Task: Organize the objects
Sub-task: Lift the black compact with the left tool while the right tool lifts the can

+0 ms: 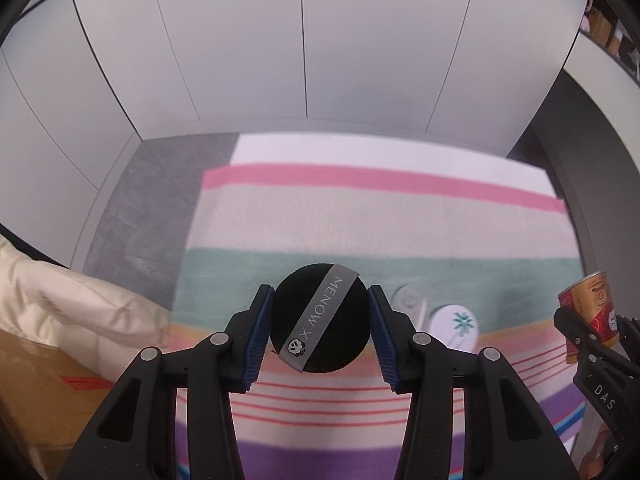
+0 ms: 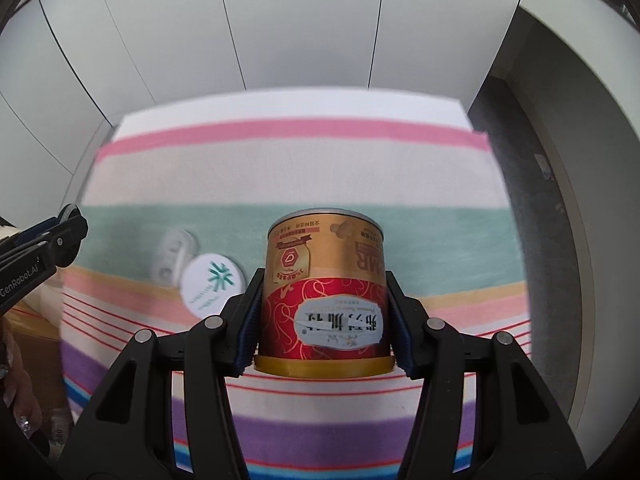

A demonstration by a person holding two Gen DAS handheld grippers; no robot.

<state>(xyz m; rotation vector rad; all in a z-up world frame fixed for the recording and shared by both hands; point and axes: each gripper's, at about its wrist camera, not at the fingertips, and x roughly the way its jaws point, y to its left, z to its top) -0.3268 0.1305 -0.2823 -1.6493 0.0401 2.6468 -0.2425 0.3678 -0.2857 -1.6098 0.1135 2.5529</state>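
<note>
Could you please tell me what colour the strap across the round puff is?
Grey, with white lettering, across the black puff; clearest in the left wrist view.

left claw (image 1: pixel 320 322): black plastic linkage arms, silver round rivets, ribbed blue pads | right claw (image 2: pixel 324 314): same black frame, blue pads, white "DAS" lettering

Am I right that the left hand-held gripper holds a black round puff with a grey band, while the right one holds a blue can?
Not quite: the can in the right hand-held gripper is gold and red, as the right wrist view shows. The left hand-held gripper does hold the black puff with a grey band.
</note>
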